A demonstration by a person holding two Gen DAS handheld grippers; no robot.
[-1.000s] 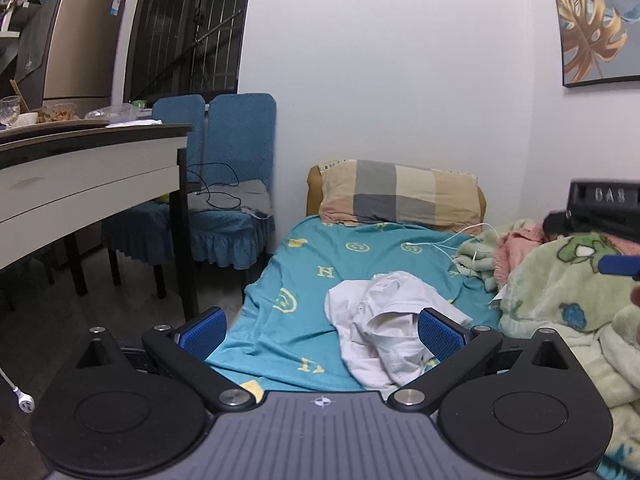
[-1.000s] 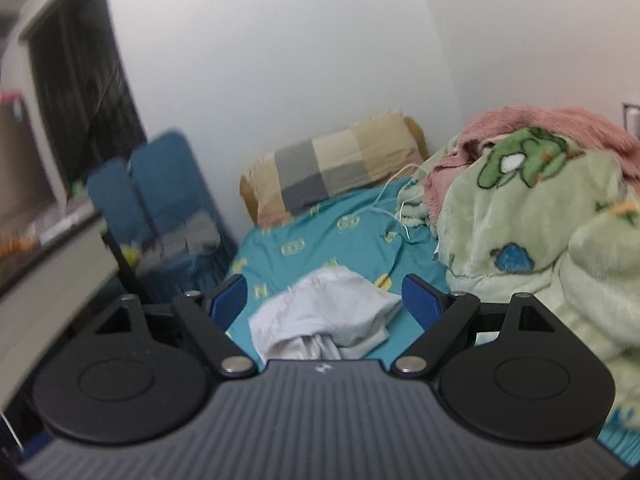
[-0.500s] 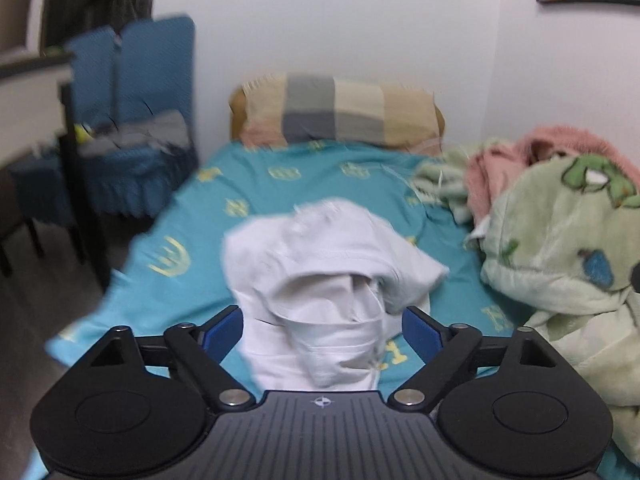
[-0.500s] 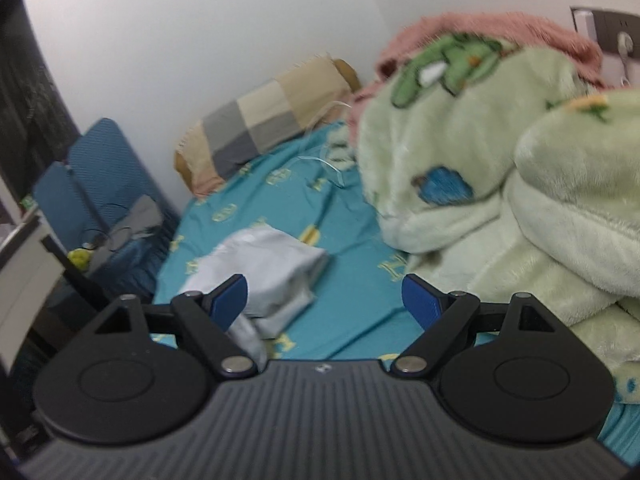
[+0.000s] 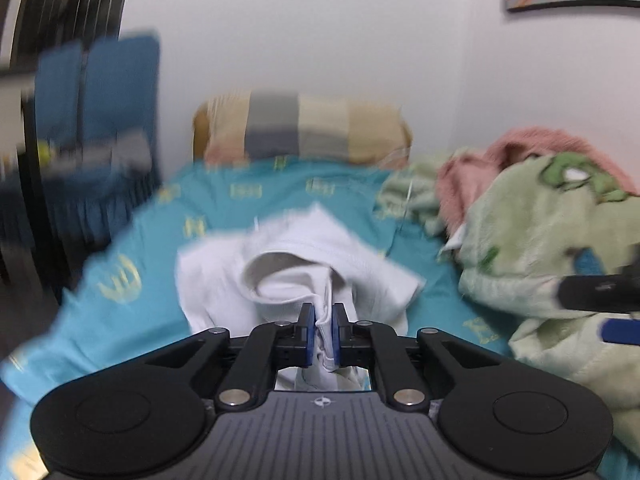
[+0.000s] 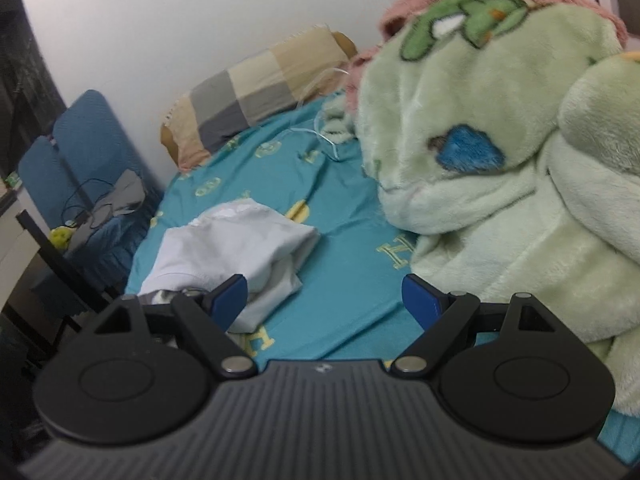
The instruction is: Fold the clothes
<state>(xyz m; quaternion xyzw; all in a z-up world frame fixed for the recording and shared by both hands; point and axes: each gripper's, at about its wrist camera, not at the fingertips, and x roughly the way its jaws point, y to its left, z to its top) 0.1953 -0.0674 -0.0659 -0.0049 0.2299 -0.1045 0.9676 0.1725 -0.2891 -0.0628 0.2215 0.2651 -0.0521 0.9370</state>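
A crumpled white garment point(image 5: 296, 268) lies on the teal bedsheet point(image 5: 132, 280). My left gripper point(image 5: 324, 332) is shut on a bunched fold at the garment's near edge, with cloth pinched between the blue pads. In the right wrist view the same white garment point(image 6: 240, 240) sits left of centre on the teal bedsheet point(image 6: 348, 264). My right gripper point(image 6: 324, 300) stands open above the sheet, to the garment's right, with nothing between its fingers. Its left fingertip point(image 6: 230, 294) overlaps the garment's edge in the image. The right gripper also shows at the right edge of the left wrist view, blurred.
A green plush blanket point(image 6: 500, 160) with a pink one behind is heaped along the bed's right side. A checked pillow point(image 5: 304, 132) lies at the head by the white wall. Blue chairs point(image 6: 80, 160) and a dark table leg point(image 6: 52, 256) stand left of the bed. A white cable point(image 6: 320, 136) trails near the pillow.
My left gripper moved forward onto the white garment and shut on its near fold. My right gripper swung right toward the green blanket and stayed open.
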